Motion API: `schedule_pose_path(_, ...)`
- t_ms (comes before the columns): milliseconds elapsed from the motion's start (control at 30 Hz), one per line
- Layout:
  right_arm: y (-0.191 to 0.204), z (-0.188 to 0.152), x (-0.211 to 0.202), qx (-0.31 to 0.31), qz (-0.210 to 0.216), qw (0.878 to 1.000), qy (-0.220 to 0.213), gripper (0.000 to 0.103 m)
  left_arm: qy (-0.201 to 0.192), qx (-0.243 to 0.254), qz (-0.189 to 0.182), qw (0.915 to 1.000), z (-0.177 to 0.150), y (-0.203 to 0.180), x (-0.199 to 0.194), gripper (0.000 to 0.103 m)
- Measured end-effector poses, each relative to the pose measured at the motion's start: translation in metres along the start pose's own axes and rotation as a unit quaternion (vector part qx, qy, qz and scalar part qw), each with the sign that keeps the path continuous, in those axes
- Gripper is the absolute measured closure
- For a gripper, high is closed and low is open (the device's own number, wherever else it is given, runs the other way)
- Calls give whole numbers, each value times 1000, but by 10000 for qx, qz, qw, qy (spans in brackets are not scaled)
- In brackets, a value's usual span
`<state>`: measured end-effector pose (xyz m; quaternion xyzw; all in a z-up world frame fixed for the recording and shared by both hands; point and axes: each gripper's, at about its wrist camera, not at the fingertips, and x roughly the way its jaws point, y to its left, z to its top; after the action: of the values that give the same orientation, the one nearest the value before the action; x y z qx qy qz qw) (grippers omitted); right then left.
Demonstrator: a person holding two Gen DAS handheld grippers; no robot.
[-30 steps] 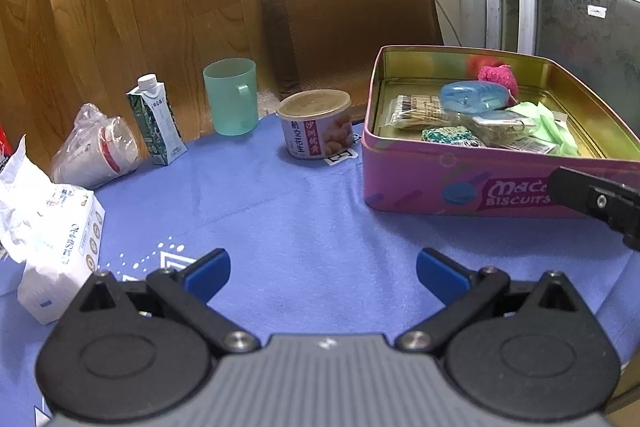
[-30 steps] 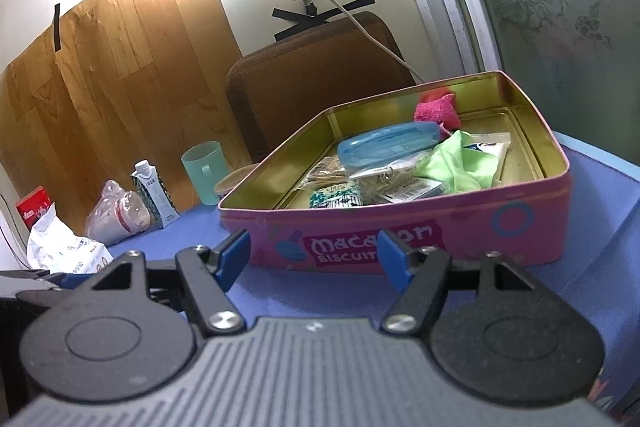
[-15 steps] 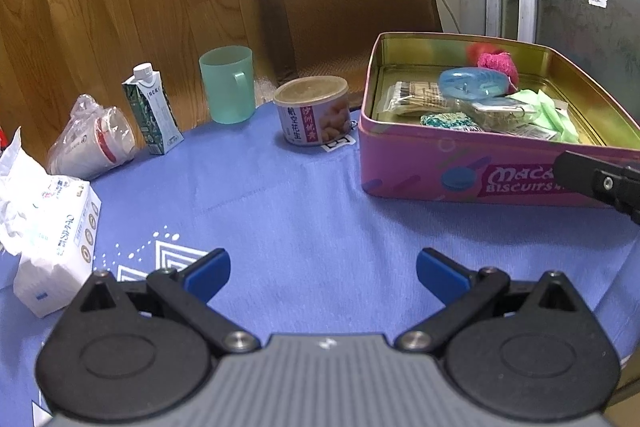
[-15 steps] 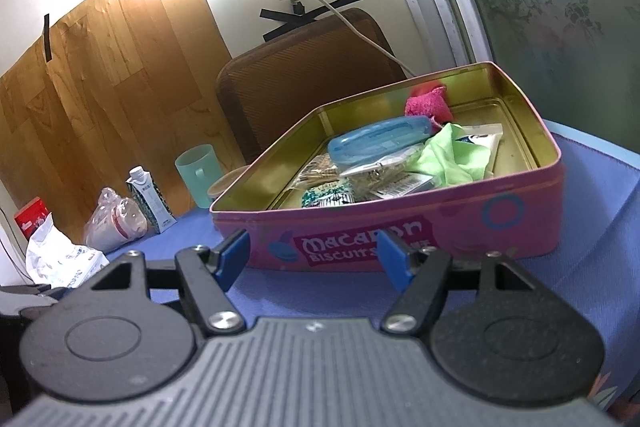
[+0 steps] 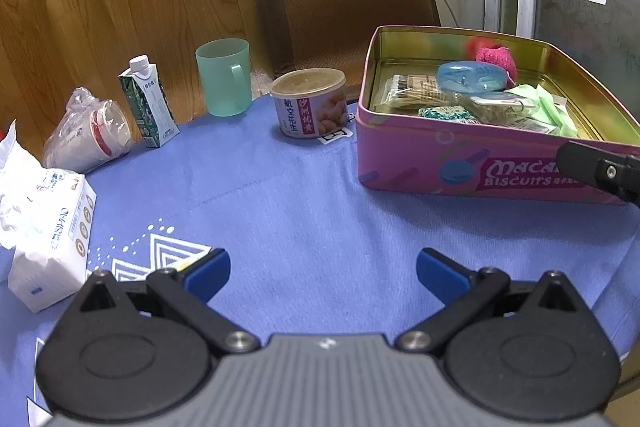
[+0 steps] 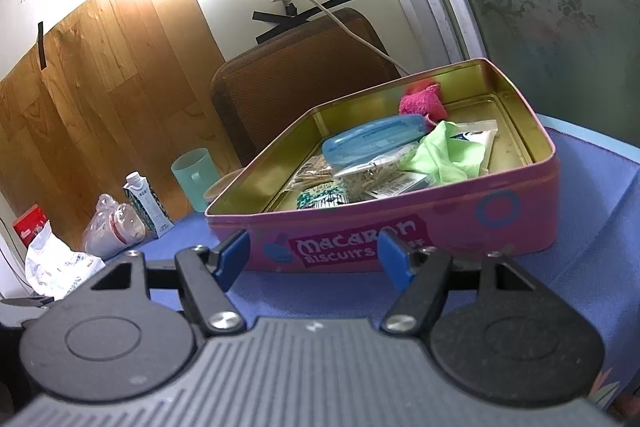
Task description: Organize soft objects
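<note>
A pink biscuit tin point(image 5: 420, 159) stands open on the blue tablecloth, also in the right wrist view point(image 6: 460, 219). Inside lie a pink fuzzy cloth point(image 6: 424, 101), a green cloth point(image 6: 448, 153), a blue plastic case point(image 6: 372, 141), a teal knitted piece point(image 6: 320, 197) and clear packets. My left gripper point(image 5: 322, 273) is open and empty above the cloth, left of the tin. My right gripper point(image 6: 314, 257) is open and empty just in front of the tin's near wall; one of its fingers point(image 5: 596, 171) shows in the left wrist view.
A food can point(image 5: 308, 103), a green cup point(image 5: 224, 83), a small carton point(image 5: 148, 107), bagged paper cups point(image 5: 88, 131) and a tissue pack point(image 5: 44, 227) stand along the left. A brown chair back point(image 5: 348, 3) stands behind the table.
Both grippers have drawn back slightly and risen, so the tin looks a little farther away. Both stay open and empty. Nothing on the table moved.
</note>
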<state>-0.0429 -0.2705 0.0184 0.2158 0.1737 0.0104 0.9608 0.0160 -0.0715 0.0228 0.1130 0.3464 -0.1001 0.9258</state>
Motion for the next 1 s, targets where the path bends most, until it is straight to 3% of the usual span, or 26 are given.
schedule_pose_path(1000, 1, 1, 0, 15, -1, 10000, -1, 30, 38, 24, 26, 10000, 0, -1, 1, 0)
